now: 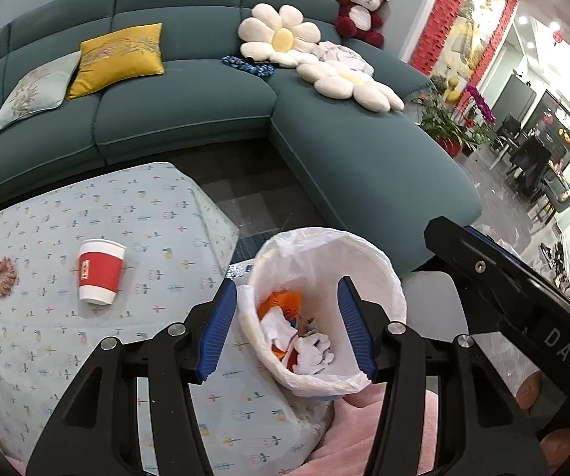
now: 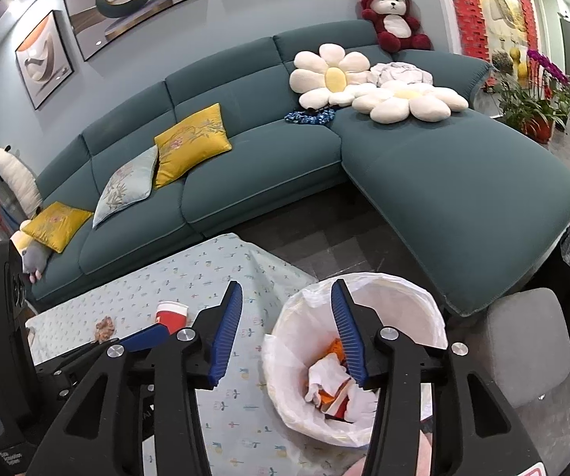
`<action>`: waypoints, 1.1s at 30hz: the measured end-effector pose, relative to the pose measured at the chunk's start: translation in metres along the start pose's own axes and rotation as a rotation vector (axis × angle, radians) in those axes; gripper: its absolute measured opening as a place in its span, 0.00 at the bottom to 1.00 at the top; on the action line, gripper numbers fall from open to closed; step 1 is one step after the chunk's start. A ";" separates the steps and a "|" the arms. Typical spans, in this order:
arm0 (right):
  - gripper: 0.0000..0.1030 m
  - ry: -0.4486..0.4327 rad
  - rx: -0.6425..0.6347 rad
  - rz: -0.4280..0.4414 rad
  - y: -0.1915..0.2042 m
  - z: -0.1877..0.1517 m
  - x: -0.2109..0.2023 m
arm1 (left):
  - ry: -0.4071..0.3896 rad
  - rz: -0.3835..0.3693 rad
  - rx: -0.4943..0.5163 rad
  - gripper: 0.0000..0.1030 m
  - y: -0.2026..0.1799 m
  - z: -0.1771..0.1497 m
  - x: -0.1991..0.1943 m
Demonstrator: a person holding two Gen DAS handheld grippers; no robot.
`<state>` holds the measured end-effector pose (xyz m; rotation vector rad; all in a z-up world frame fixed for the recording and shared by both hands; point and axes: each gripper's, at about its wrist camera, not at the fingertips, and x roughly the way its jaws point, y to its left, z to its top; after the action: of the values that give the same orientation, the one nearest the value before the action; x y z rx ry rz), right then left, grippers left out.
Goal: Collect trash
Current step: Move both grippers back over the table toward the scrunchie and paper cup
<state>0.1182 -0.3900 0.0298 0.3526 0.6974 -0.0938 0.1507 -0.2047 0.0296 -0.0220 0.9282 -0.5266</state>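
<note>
A waste bin with a white liner [image 1: 368, 261] stands beside the table; it also shows in the right wrist view [image 2: 403, 289]. White and orange trash [image 1: 296, 337] lies inside it, also visible in the right wrist view [image 2: 330, 380]. A red and white paper cup [image 1: 99, 271] lies on its side on the table, seen too in the right wrist view [image 2: 171, 313]. My left gripper [image 1: 286, 327] is open and empty above the bin. My right gripper [image 2: 286, 331] is open and empty over the bin's near rim.
The table has a light blue patterned cloth [image 1: 47, 349]. A brown scrunchie [image 1: 4, 275] lies left of the cup. A teal sectional sofa [image 1: 189, 119] with cushions stands behind. A grey stool [image 2: 522, 341] is right of the bin. Potted plants [image 1: 447, 127] stand far right.
</note>
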 end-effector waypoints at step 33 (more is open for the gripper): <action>0.67 0.162 -0.230 0.100 0.188 -0.049 0.084 | -0.051 0.251 -0.298 0.62 0.246 -0.043 -0.058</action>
<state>0.1899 -0.1939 -0.0052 0.1748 0.8400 0.1105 0.1938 0.0449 -0.0123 -0.1849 0.9366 -0.1523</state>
